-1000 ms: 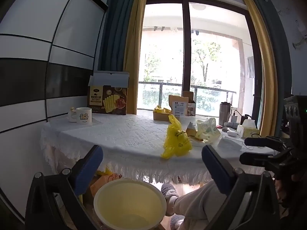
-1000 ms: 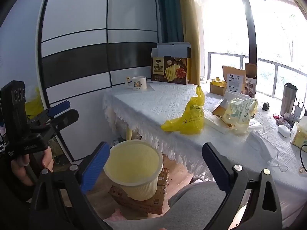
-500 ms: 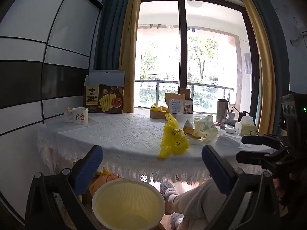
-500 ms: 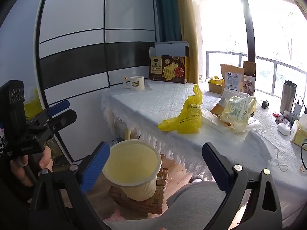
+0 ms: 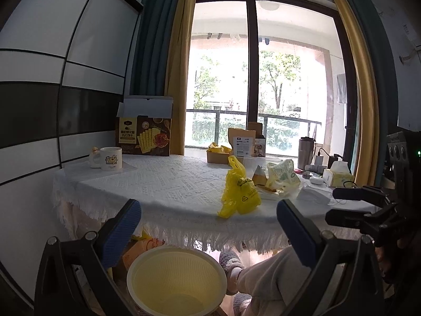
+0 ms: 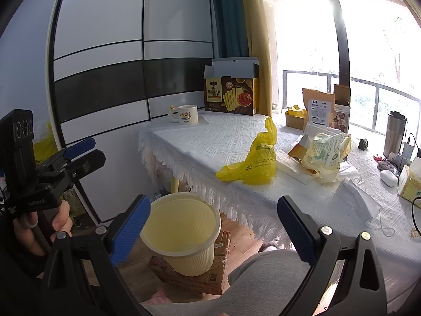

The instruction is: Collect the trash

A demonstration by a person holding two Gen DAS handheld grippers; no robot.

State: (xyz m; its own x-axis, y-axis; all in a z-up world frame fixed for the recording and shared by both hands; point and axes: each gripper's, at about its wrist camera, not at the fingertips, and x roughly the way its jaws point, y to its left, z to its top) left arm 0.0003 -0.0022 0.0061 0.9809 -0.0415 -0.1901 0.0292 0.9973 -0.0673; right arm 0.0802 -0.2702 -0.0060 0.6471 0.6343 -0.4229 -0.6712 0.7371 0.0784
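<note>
White mug (image 5: 110, 158) on lace tablecloth (image 5: 171, 184), open cracker box (image 5: 144, 135) behind, steel tumbler (image 5: 306, 152), tissue box (image 5: 338, 177)

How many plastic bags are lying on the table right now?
2. A yellow bag lies near the table's front edge, above the bin. A pale printed bag sits just right of it on flat wrappers. More could be hidden among the clutter behind.

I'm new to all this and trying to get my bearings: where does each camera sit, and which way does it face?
Left wrist: on the left gripper, facing the table and window; a knee and the right gripper show.
Right wrist: on the right gripper, facing the table's corner; a hand with the left gripper shows.
Both share the yellow bag and bin.
</note>
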